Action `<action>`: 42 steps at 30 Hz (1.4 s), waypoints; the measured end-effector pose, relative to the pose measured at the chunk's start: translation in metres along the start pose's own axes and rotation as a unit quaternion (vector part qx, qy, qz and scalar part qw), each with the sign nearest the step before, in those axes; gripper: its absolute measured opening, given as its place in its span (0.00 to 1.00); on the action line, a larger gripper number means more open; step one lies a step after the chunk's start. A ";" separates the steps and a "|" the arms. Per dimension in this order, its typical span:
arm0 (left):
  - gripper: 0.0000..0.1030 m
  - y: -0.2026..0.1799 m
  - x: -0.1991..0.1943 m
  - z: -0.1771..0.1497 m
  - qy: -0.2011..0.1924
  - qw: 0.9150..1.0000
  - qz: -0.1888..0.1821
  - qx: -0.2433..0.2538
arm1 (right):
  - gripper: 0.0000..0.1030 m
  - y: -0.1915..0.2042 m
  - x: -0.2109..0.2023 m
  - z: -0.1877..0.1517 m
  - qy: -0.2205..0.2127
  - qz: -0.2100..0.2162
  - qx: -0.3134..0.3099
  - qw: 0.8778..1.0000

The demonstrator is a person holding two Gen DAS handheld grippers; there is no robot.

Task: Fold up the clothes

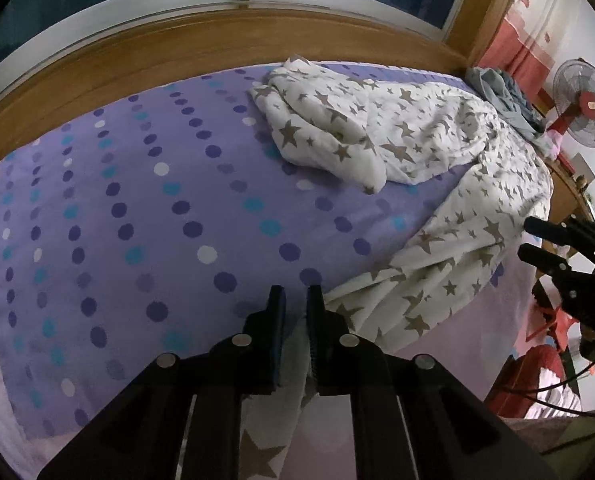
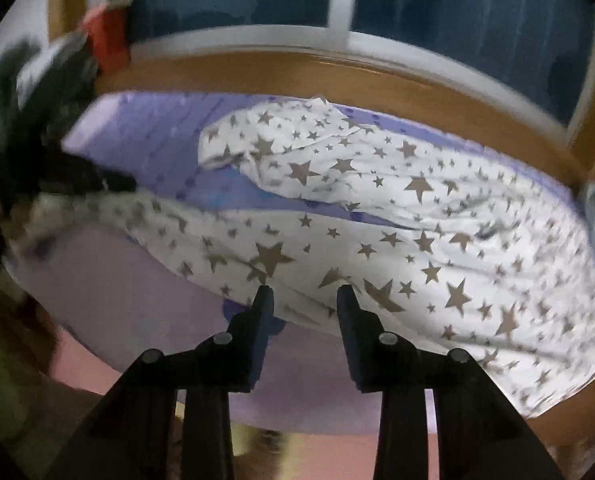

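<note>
A white cloth with grey stars (image 1: 377,136) lies crumpled across the purple dotted bed sheet (image 1: 137,208). One corner of it trails toward me and passes between the fingers of my left gripper (image 1: 295,300), which is shut on it. In the right wrist view the star cloth (image 2: 417,240) spreads over the bed's near edge, and the left gripper (image 2: 101,180) shows blurred at the left, at the end of the cloth. My right gripper (image 2: 304,294) hovers open just above the cloth's near edge, holding nothing. It also shows at the right as the right gripper (image 1: 533,240).
A wooden ledge (image 1: 217,40) and a window run behind the bed. A grey-blue garment (image 1: 501,96) lies at the far right corner. A red standing fan (image 1: 583,104) and red furniture (image 1: 545,324) stand to the right of the bed. Pink floor (image 2: 85,360) shows below.
</note>
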State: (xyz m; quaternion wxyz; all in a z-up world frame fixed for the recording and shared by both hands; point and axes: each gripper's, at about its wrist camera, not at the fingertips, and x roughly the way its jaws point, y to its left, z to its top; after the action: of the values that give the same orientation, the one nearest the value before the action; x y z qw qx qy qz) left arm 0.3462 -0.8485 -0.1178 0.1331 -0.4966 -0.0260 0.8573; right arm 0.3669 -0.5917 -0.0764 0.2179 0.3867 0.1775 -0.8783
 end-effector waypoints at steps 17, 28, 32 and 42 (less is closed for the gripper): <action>0.10 0.002 0.000 -0.002 -0.002 1.000 -0.014 0.004 | 0.32 -0.012 0.002 -0.018 0.023 -0.093 -0.070 0.993; 0.10 0.000 0.001 -0.002 -0.001 1.000 -0.018 0.015 | 0.32 -0.020 0.014 -0.007 0.018 -0.094 -0.050 0.994; 0.10 -0.001 -0.001 -0.003 0.000 0.999 -0.026 0.019 | 0.32 -0.021 0.016 0.002 0.009 -0.084 -0.043 0.995; 0.10 -0.008 -0.009 -0.004 0.001 0.998 -0.054 0.035 | 0.03 -0.020 0.016 0.009 0.015 -0.032 -0.010 0.999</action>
State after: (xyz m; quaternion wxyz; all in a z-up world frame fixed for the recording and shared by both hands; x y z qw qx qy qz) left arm 0.3556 -0.8434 -0.1110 0.1965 -0.4907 -0.0222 0.8486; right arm 0.3411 -0.5832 -0.0801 0.1909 0.3921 0.2022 -0.8769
